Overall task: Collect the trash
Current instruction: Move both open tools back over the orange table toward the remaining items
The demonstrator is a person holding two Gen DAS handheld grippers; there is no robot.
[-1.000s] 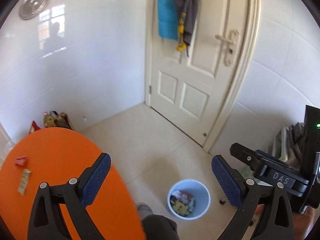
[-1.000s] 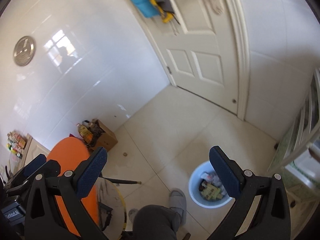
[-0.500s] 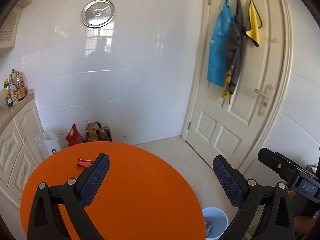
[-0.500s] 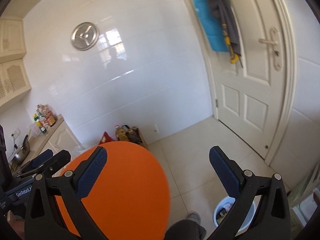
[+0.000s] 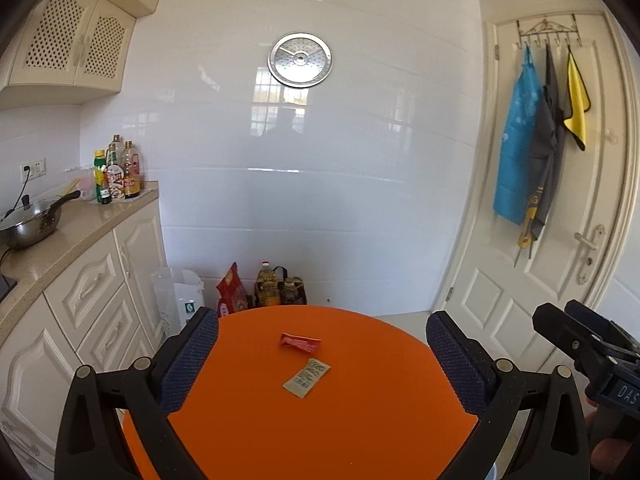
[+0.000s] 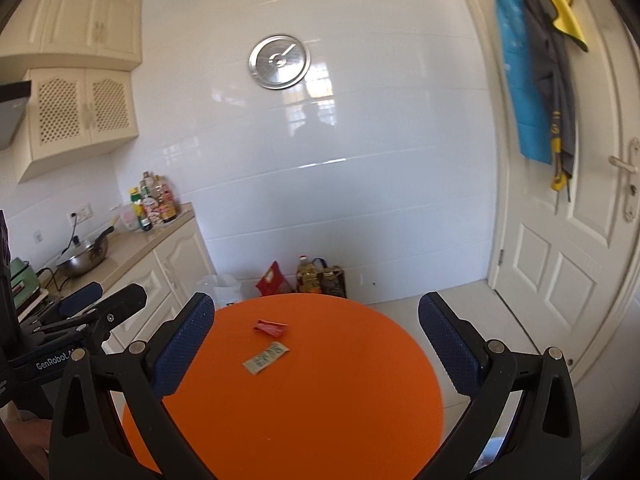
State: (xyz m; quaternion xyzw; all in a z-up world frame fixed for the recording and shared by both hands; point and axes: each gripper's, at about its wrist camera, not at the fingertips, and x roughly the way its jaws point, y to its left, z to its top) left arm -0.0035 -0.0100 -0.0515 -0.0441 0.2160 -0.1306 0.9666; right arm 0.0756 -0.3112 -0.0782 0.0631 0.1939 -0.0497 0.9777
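Open orange counter [image 5: 340, 420] surrounds red wrapper [image 5: 300, 343] and tan packet [image 5: 307, 377]; access from above is unobstructed.

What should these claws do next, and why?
Probably reach one open claw, say the right claw, forward and down to the tan packet, the nearer of two scraps on the orange table. The red wrapper lies just beyond it. Both claws, the left claw too, are empty above the table, so nothing is picked up yet.
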